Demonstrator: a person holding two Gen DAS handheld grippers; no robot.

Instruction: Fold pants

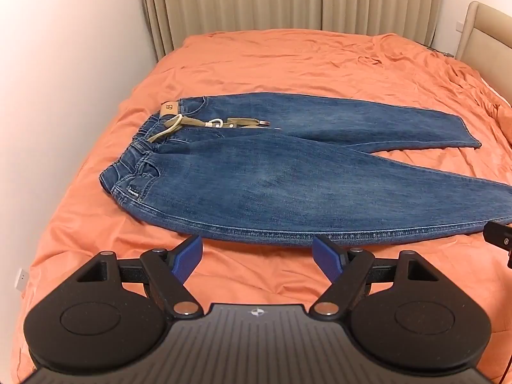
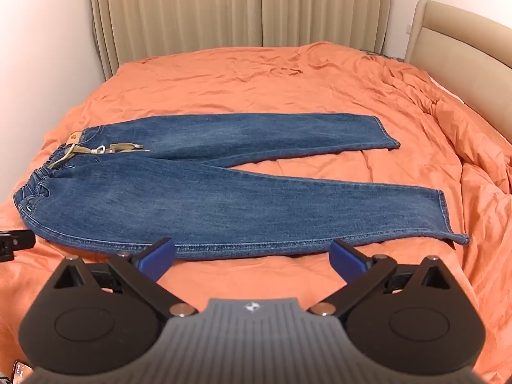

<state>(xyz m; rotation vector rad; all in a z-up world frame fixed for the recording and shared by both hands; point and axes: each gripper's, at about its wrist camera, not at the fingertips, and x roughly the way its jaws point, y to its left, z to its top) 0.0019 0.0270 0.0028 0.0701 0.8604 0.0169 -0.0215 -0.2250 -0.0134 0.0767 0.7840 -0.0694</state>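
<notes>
Blue denim pants (image 1: 288,185) (image 2: 224,201) lie flat on the orange bed sheet (image 1: 256,60), waistband to the left, both legs spread apart toward the right. A khaki drawstring belt (image 1: 204,124) lies across the waist. My left gripper (image 1: 257,246) hovers open just in front of the near leg's lower seam, nothing between its blue pads (image 1: 187,257). My right gripper (image 2: 252,249) stands open over the same seam further toward the cuff (image 2: 454,220), empty. Part of the other gripper shows at each view's edge.
A white wall (image 1: 64,64) runs along the bed's left side. Beige curtains (image 2: 240,6) hang behind the bed. A padded beige headboard (image 2: 464,41) stands at the right. The sheet (image 2: 416,102) is rumpled toward the right.
</notes>
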